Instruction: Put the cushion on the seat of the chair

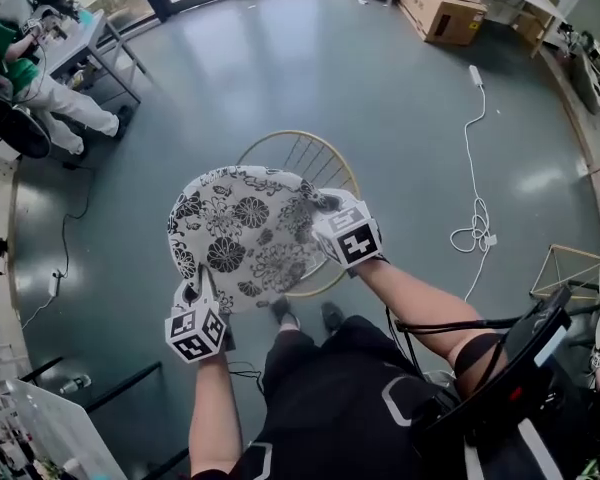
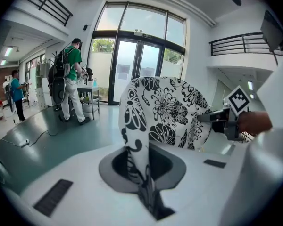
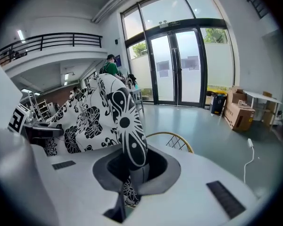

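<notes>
A round cushion (image 1: 240,238) with a black-and-white flower print hangs between both grippers, over a chair (image 1: 302,144) with a curved wooden rim and spindle back. My left gripper (image 1: 198,288) is shut on the cushion's near left edge. My right gripper (image 1: 317,203) is shut on its right edge. In the left gripper view the cushion (image 2: 165,109) rises out of the left gripper (image 2: 140,171), with the right gripper (image 2: 222,118) pinching its far side. In the right gripper view the fabric (image 3: 92,117) is clamped in the right gripper (image 3: 130,172), and the chair rim (image 3: 172,138) shows beyond. The seat is hidden under the cushion.
The person's shoes (image 1: 305,314) stand just before the chair. A white cable with a power strip (image 1: 475,168) lies on the floor to the right. Cardboard boxes (image 1: 440,8) sit at the back right. A person in green (image 1: 20,68) works at a table far left.
</notes>
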`<state>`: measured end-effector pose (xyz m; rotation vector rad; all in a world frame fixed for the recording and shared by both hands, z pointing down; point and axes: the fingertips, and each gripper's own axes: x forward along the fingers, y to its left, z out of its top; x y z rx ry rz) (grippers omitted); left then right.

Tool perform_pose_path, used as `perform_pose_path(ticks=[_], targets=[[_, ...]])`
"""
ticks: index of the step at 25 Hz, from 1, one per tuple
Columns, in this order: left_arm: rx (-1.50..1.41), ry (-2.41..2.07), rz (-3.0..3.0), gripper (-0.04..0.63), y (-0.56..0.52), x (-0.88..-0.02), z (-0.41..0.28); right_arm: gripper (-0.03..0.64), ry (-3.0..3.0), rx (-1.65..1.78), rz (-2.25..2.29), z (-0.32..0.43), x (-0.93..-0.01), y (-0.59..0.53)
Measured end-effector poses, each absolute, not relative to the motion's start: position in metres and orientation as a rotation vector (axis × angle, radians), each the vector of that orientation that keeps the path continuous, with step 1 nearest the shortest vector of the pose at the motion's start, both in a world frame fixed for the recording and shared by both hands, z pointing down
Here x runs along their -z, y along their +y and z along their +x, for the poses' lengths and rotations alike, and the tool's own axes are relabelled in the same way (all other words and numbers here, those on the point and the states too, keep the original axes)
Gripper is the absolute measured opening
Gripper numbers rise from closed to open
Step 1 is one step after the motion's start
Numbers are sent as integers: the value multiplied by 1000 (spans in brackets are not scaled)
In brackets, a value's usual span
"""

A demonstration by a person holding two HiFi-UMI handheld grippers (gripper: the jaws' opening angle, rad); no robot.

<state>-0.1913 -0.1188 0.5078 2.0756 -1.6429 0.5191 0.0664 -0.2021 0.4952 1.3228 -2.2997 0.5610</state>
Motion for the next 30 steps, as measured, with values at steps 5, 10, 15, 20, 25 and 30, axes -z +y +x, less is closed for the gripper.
perform_pose_path(ticks=[5, 10, 15, 20, 25, 30], targets=[[-603, -1550, 2041, 20, -143, -552, -206, 21, -2185, -623, 1311, 53, -533, -219], [-658, -1451, 2024, 20, -162, -602, -217, 21, -2057, -663, 1306, 43, -585, -232], [-736, -1369, 2016, 20, -182, -650, -219, 21, -1962, -689, 1298, 42, -631, -247], [-788, -1334, 2014, 20, -203, -683, -218, 21, -1891, -719, 1299, 44, -670, -262], [-838, -1298, 2010, 20, -214, -716, -214, 21, -1826, -737, 1273, 50, -709, -265], [-896, -1259, 2000, 21, -223, -753, -212, 21, -1768, -765, 1246, 54, -748, -266]])
